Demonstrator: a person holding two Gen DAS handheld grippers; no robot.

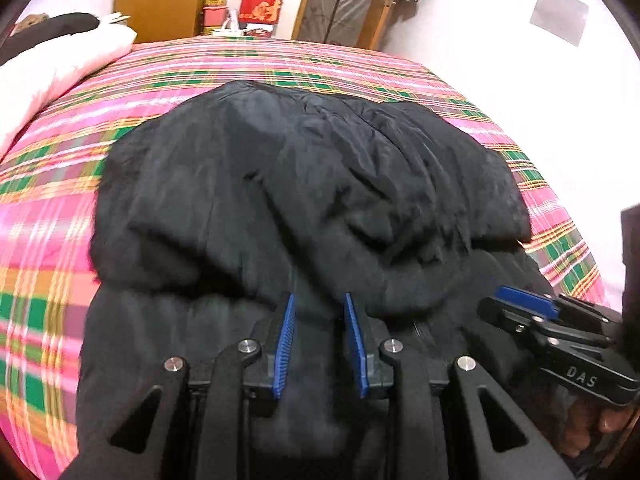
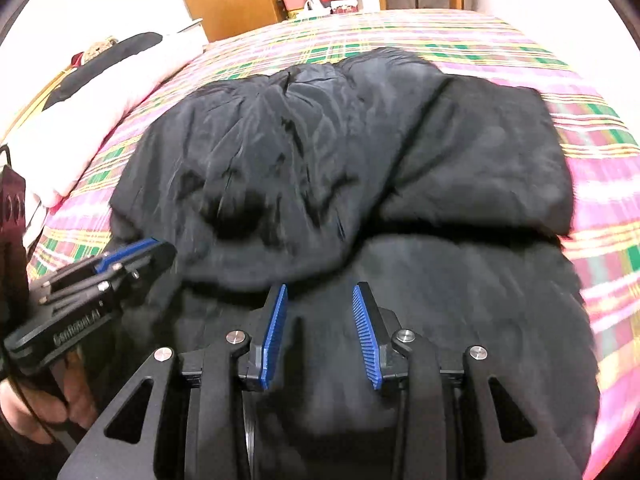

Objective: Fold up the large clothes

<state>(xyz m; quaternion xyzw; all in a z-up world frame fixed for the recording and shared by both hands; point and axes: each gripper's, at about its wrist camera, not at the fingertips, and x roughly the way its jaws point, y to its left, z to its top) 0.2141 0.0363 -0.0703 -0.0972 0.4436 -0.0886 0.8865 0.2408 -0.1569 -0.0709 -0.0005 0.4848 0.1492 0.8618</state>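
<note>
Left wrist view: we are folding the big black coat (image 1: pixel 304 184) on the bed (image 1: pixel 48 208).
Both the left hand-held gripper (image 1: pixel 320 300) and the right hand-held gripper (image 2: pixel 320 290) are hanging partly open, holding nothing; the puffy fold may be springing back.

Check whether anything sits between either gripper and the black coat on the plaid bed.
Nothing visible does. The left gripper and right gripper both hang directly over the black coat, jaws apart and empty. The white bedding lies off to the side on the plaid bedspread, clear of both.
</note>
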